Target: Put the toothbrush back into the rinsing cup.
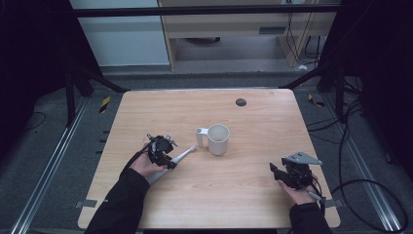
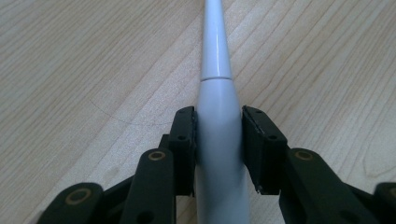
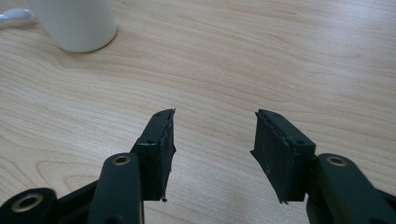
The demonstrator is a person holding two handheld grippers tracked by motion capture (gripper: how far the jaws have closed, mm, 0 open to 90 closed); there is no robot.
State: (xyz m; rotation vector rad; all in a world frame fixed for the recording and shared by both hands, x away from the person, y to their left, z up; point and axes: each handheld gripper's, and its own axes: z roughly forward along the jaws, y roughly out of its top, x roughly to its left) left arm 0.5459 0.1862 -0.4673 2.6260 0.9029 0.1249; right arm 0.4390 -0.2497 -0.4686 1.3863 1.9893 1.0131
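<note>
High view: you sit at a light wooden table [image 1: 243, 195], forearms entering from the bottom edge. Your left gripper [image 1: 168, 155] rests on the table left of centre, its jaws pinching the thick body of a white electric toothbrush [image 1: 181, 156]. The toothbrush lies flat, its head pointing toward a white mug [image 1: 217, 139] near the table's middle and ending just beside the mug's handle. In the left gripper view, both pads press against the sides of the toothbrush [image 2: 217, 140]. Your right gripper [image 1: 275, 170] sits near the right edge, well apart from the mug. In the right gripper view its jaws are spread, holding nothing, with the mug [image 3: 77, 23] at upper left.
</note>
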